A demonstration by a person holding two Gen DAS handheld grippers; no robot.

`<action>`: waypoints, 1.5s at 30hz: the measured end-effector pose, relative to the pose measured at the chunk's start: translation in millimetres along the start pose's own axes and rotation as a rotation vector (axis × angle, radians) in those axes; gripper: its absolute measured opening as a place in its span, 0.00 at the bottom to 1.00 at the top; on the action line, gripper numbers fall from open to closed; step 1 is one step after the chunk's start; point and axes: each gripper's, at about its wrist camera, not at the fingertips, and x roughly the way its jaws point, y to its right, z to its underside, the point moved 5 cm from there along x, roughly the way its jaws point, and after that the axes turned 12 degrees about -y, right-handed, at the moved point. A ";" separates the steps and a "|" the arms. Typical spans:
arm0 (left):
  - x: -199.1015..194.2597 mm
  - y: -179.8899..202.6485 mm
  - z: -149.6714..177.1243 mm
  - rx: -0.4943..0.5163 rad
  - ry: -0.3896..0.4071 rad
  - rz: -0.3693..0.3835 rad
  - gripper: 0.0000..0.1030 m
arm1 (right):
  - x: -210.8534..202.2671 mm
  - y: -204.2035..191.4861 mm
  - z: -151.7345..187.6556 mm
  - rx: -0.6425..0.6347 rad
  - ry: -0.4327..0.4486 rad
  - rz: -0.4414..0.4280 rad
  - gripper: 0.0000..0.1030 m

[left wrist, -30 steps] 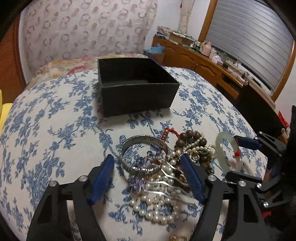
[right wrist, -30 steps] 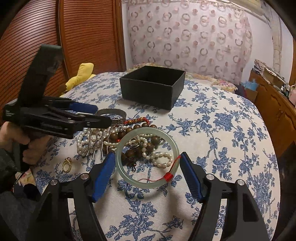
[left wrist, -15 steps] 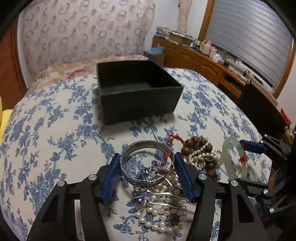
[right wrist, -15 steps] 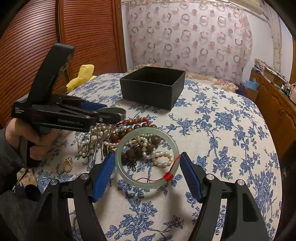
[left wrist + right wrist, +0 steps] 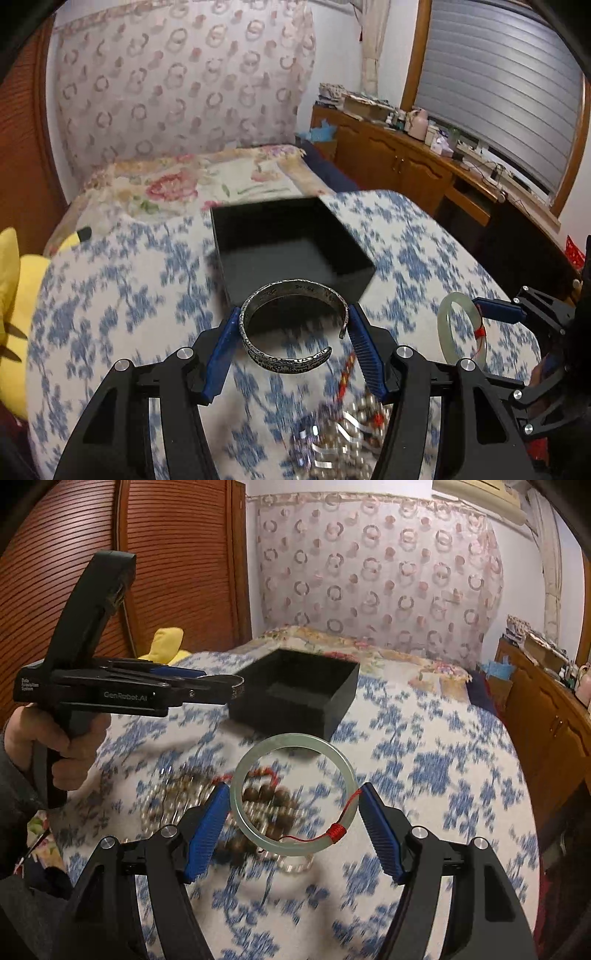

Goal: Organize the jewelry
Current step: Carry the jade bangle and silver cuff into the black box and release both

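Note:
My left gripper [image 5: 293,345] is shut on a silver cuff bangle [image 5: 258,347] and holds it in the air just in front of the open black box [image 5: 291,247]. My right gripper [image 5: 293,819] is shut on a pale green jade bangle [image 5: 295,849] with a red thread, lifted above the jewelry pile [image 5: 207,805]. The jade bangle also shows in the left wrist view [image 5: 443,332]. The left gripper and the cuff's edge [image 5: 236,690] show in the right wrist view, left of the black box [image 5: 295,698]. The pile [image 5: 343,435] of pearls, wooden beads and silver pieces lies below the left gripper.
Everything sits on a blue floral cloth [image 5: 110,314] over a bed. A yellow plush toy [image 5: 14,295] lies at the left edge. A wooden cabinet [image 5: 406,162] with clutter stands at the right, under a shuttered window.
My left gripper closed on the silver cuff, lifted it off the pile and carried it toward the black box. My right gripper rose with the jade bangle.

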 end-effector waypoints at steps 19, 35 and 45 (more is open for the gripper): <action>40.8 -24.3 -40.1 -0.053 -0.016 -0.011 0.57 | 36.0 41.0 -70.6 -0.015 0.004 0.077 0.72; -7.6 -71.9 -11.1 -0.125 0.082 -0.109 0.80 | 93.1 10.1 -117.1 -0.094 -0.049 0.000 0.72; -25.3 -82.8 36.4 -0.138 0.070 -0.134 0.81 | 124.1 8.4 -129.0 -0.110 -0.121 0.044 0.72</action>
